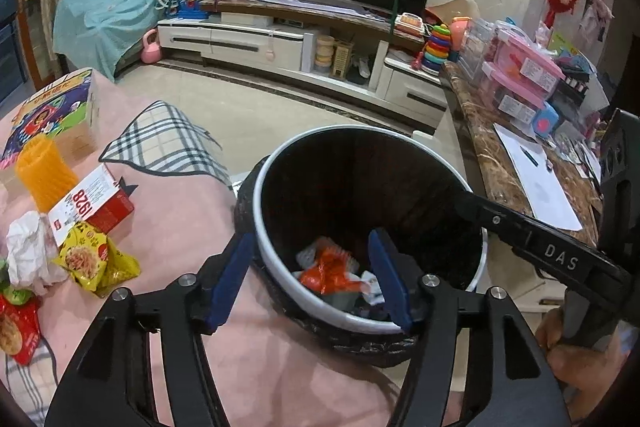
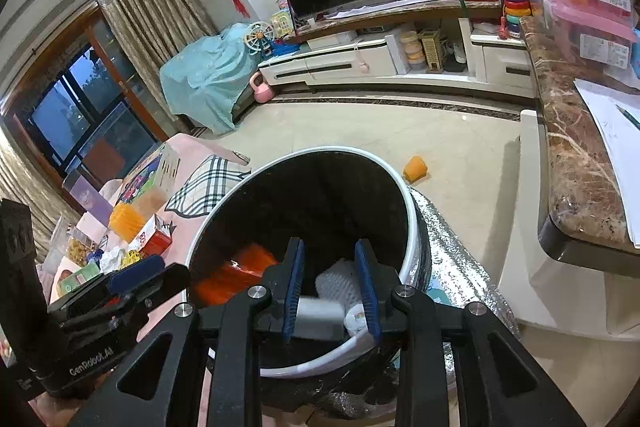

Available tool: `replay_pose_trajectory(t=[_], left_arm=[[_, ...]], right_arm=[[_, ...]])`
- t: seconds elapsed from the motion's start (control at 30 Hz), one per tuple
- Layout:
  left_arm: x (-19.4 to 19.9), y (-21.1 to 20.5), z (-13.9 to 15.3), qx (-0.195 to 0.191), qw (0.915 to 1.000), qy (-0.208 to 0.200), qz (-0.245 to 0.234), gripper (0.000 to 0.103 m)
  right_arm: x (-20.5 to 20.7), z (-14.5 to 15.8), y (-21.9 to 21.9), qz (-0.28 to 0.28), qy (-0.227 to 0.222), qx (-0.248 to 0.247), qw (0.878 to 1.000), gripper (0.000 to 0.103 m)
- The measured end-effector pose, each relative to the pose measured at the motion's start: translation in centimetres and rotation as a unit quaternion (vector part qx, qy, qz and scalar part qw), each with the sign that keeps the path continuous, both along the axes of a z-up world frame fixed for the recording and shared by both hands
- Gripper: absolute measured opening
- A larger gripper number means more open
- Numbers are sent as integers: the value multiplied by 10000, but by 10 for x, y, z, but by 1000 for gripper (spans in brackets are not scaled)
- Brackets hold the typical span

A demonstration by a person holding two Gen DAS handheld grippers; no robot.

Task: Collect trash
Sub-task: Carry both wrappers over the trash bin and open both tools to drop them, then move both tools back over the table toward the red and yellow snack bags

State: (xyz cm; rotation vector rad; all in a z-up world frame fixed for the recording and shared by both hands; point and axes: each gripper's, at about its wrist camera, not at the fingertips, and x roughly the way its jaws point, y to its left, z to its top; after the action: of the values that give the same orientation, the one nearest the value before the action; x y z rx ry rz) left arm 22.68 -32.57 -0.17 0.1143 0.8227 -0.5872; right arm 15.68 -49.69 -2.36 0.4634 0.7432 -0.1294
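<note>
While the left gripper [image 1: 316, 275] hangs spread and empty over the trash bin [image 1: 424, 143], orange wrappers [image 1: 326, 269] lie at the bin's bottom. Right gripper [image 2: 330, 287] pinches a white wrapper [image 2: 320, 311] above the bin's near rim. More trash [image 1: 94, 261] waits on the pink cover's left edge.

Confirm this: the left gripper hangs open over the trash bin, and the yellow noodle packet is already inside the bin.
Wrong on the packet. The left wrist view shows the yellow noodle packet lying on the pink cloth beside the trash bin, not inside. The left gripper does hang open over the bin.
</note>
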Motion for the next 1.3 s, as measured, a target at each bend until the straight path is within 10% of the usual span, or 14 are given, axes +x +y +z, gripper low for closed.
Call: replay_pose_trajectory(t=[0.33,1.3], left_arm=[[-15,40,-11,-71,9992,140,355,68],[-62,205,-39,-407,9805,435,1872,72]], right_arm=[[-10,6,13,12,-171,58,9998,78],[-16,-1,138,1009,-263,15,9945,92]])
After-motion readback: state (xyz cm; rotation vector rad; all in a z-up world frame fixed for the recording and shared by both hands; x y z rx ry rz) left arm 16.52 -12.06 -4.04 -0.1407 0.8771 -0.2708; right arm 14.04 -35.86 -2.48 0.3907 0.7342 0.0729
